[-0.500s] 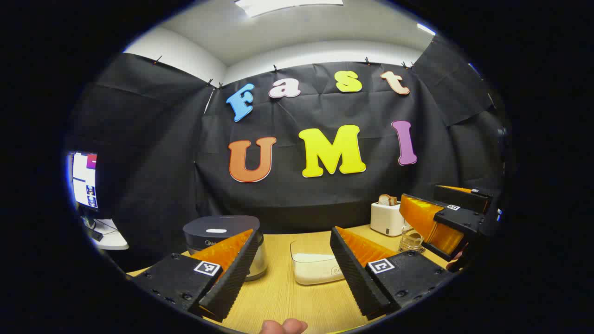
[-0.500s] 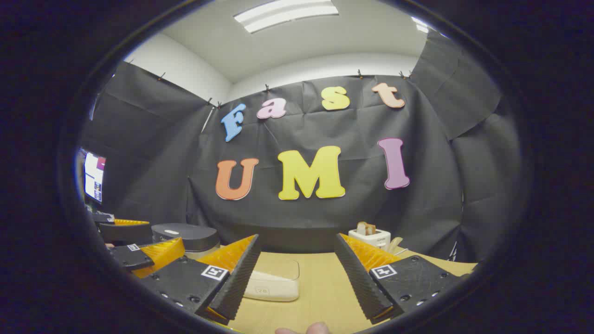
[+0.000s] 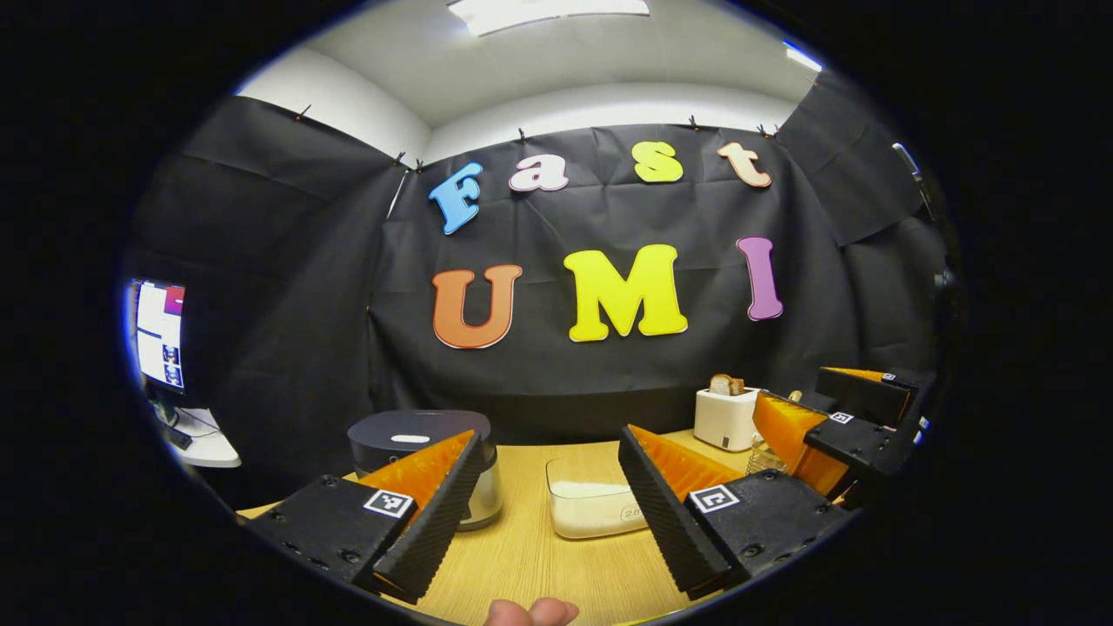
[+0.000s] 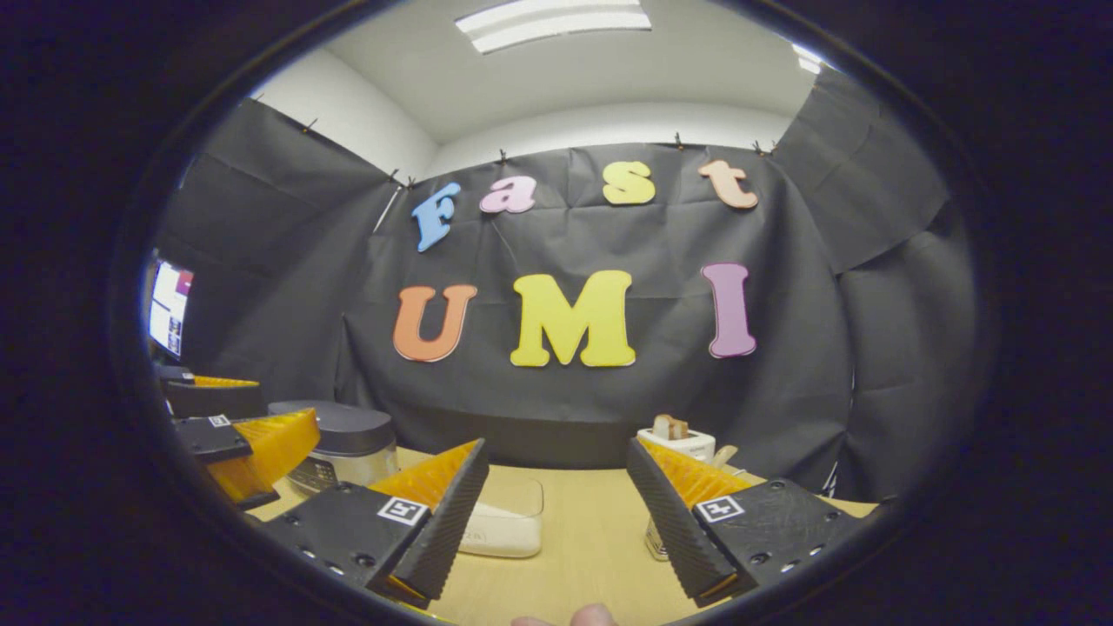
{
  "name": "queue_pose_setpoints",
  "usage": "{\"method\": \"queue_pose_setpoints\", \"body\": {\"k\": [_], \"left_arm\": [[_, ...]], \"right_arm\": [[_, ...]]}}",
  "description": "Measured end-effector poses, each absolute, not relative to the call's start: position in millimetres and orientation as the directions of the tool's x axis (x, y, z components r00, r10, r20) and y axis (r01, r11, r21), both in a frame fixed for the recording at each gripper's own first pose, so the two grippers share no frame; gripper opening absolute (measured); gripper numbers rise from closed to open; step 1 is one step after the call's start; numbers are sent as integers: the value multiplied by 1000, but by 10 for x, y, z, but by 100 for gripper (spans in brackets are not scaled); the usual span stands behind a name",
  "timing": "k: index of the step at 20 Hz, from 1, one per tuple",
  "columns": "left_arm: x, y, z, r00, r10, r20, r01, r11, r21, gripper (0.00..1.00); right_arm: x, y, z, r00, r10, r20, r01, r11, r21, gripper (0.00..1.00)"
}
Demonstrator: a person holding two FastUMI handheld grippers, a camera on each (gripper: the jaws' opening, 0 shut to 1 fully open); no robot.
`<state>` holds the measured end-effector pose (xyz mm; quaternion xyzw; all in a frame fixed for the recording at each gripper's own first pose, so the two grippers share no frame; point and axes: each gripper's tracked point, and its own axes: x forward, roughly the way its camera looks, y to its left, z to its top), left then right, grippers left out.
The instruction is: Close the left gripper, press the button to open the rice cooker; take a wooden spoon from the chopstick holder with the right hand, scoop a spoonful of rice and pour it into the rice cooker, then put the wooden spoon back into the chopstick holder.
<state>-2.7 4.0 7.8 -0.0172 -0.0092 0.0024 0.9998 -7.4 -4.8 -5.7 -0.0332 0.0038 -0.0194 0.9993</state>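
Observation:
The rice cooker (image 3: 419,432), with a dark shut lid and a silver body, stands at the table's left rear, just beyond my left gripper's left finger. My left gripper (image 3: 548,530) is open with nothing between its fingers. A clear box of white rice (image 3: 591,507) lies ahead of it. My right gripper (image 3: 830,430) hovers at the right, near a glass chopstick holder (image 3: 769,456). In the right gripper view, my right gripper (image 4: 552,532) is open and empty, with the rice box (image 4: 504,526) ahead, the rice cooker (image 4: 337,448) to the left and the left gripper (image 4: 239,435) beside it. The holder (image 4: 654,541) peeks out by the right finger.
A white toaster (image 3: 726,416) with a slice of bread stands at the back right of the wooden table (image 3: 522,556). A monitor (image 3: 159,335) glows at the far left beyond the table. A thumb (image 3: 530,611) shows at the lower edge.
Both views have shifted a little. In the left gripper view the right gripper now sits lower and looks smaller. In the right gripper view the chopstick holder has come into sight by the right finger.

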Motion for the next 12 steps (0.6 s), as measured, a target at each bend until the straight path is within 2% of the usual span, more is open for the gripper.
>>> {"method": "queue_pose_setpoints", "body": {"k": [2, 12], "left_arm": [[-60, 35, 106, 1000, 3, 19, -2, 999, -42, 99], [-60, 18, 52, 1000, 10, -11, -10, 998, -54, 99]], "right_arm": [[-84, 3, -52, 1000, -13, -9, 12, 999, -53, 95], [-89, -117, -22, 1000, -22, -3, 22, 1000, -12, 96]]}}
